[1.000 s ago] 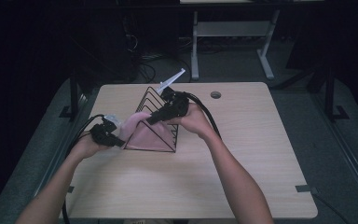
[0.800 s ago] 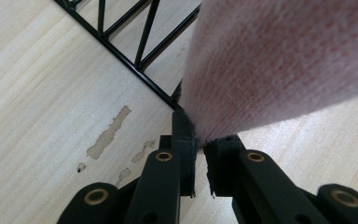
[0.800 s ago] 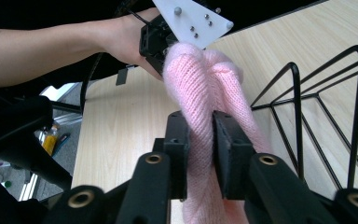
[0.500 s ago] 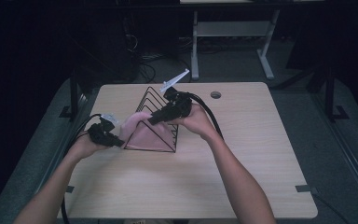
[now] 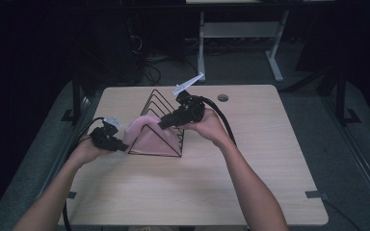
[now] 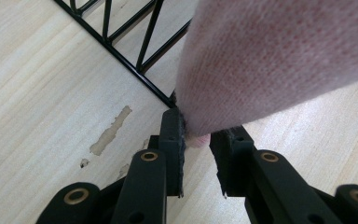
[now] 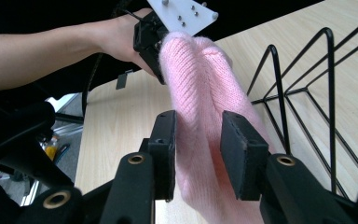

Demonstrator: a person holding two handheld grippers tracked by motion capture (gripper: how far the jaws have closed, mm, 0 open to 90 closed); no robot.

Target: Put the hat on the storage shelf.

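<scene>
The left gripper (image 5: 110,139) sits at the left end of the wire rack (image 5: 160,126), jaws pinching the tip of a pink knitted cloth (image 5: 147,138); in the left gripper view that tip (image 6: 200,126) is caught between the two pads, low over the worktop (image 5: 250,183). To do this step well, that pinch should stay firm and low so the cloth end does not slip out while the other hand works.

The cloth itself lies through the rack, within its front triangular bays, and runs from the left gripper toward the right one. It looks soft and stretchy, so a slow, even pull would keep the knit from snagging on the wires.

The right gripper (image 5: 172,120) hangs over the rack's ridge. In the right gripper view its jaws stand on either side of the cloth (image 7: 205,140), touching or nearly touching it; a full pinch cannot be confirmed. Closing squarely on the thick middle, clear of the rack's wires (image 7: 328,84), seems the safest course.

Apart from the cloth, the rack's bays hold nothing.
</scene>
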